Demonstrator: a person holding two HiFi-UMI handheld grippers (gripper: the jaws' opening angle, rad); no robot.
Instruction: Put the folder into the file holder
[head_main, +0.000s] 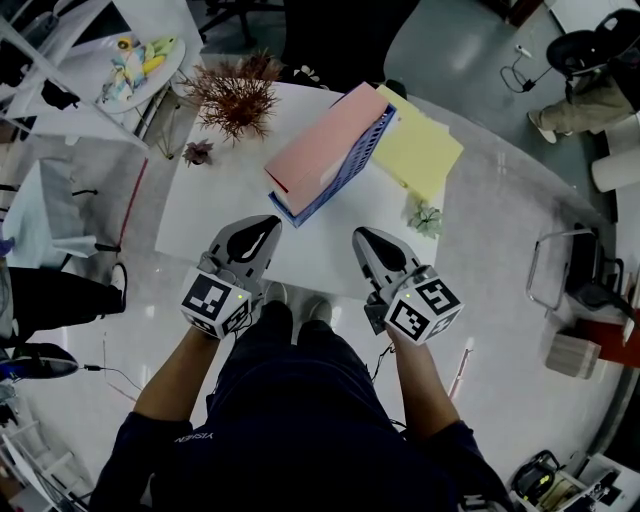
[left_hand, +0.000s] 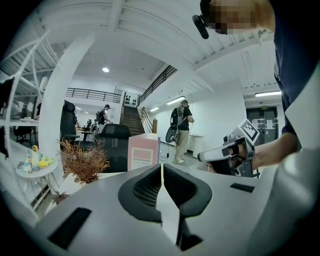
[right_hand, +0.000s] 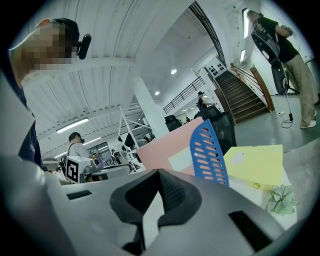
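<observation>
Head view: left tool and right tool are both closed and empty, over the desk's near edge. Yellow folder lies flat just beside the blue file holder. Likely light, thin, floppy, slick, so pinch 1 free edge.

Yellow folder, pink-and-blue slotted file holder, white table

Floor: glossy grey floor around the white table.
Chair: black office chair beyond the table.
Staircase: dark staircase farther behind the table.
Light: round ceiling lamp high above the table.
</observation>
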